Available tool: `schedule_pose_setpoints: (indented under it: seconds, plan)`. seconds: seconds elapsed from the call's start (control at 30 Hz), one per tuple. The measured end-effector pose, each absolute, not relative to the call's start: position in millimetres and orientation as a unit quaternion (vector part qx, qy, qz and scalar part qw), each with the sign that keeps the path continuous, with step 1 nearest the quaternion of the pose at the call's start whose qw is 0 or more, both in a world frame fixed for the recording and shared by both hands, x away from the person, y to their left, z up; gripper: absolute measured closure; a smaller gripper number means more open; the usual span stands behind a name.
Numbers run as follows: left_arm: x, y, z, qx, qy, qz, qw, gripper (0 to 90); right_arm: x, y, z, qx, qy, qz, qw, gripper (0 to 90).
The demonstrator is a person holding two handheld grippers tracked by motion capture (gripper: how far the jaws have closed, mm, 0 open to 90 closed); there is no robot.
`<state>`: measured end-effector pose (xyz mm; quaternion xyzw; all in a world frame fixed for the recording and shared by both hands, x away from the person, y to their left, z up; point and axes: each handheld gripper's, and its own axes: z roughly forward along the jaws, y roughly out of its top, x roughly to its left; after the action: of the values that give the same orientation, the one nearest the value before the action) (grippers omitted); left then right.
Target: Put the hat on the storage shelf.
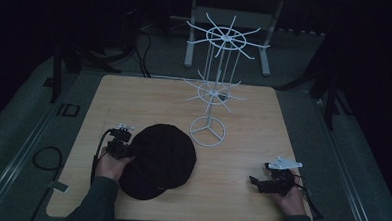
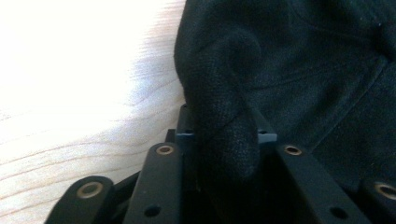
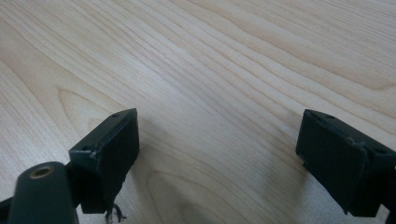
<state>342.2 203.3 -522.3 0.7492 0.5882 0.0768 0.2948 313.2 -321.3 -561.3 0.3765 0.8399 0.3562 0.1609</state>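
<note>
A black cap (image 1: pixel 159 159) lies on the wooden table (image 1: pixel 149 98) at the front left. My left gripper (image 1: pixel 129 148) sits at the cap's left edge. In the left gripper view, my left gripper (image 2: pixel 226 136) is shut on a raised fold of the cap's black fabric (image 2: pixel 303 70), pinched between the two pads. My right gripper (image 1: pixel 260 174) rests near the front right of the table, well apart from the cap. In the right gripper view, my right gripper (image 3: pixel 219 135) stands open, with bare wood between its pads.
A white wire display stand (image 1: pixel 212 91) with two tiers of radiating hooks rises from a ring base (image 1: pixel 207 131) behind the cap, right of centre. The room around the table is dark, with cables on the floor at the left.
</note>
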Motion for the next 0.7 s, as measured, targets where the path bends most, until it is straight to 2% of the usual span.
schedule_pose_setpoints:
  seconds: [0.27,0.7]
  plan:
    - [341,207,-521,0.733,0.597,0.074,0.318,78.4,313,-321,-561,0.376,0.84,0.356,0.161,13.2]
    - [339,215,-508,0.726,0.587,0.073,0.351,78.8,313,-321,-561,0.376,0.84,0.356,0.161,13.2]
